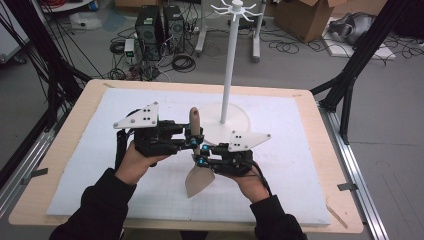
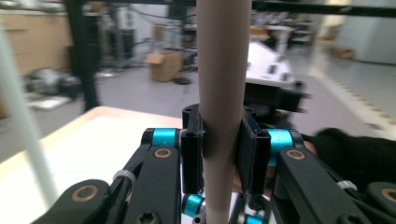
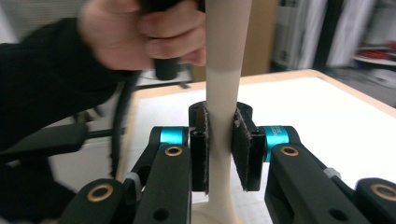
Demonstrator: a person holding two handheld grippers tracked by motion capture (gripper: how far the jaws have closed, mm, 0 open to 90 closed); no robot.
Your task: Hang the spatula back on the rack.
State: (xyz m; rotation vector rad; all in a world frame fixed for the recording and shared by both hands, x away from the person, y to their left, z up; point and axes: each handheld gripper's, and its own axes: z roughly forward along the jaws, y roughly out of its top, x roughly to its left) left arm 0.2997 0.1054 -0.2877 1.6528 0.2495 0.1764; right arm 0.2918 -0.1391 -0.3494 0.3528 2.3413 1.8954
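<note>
One beige spatula [image 1: 196, 165] is held above the counter [image 1: 60, 165], in front of the white stand [image 1: 229, 75], with its handle up and its broad blade down. Two claws are counted. The left claw [image 1: 192, 134] is closed on the upper handle, just left of the stand's round base. The right claw [image 1: 201, 156] is closed on the handle lower down, just below the left claw; its pads [image 3: 241, 140] are pressed on both sides of the handle. One white mat [image 1: 100, 165] is laid on the wooden counter. Behind the stand, one cardboard box [image 1: 305, 17], two dark computer cases [image 1: 160, 25] and many cables are seen on the grey floor.
</note>
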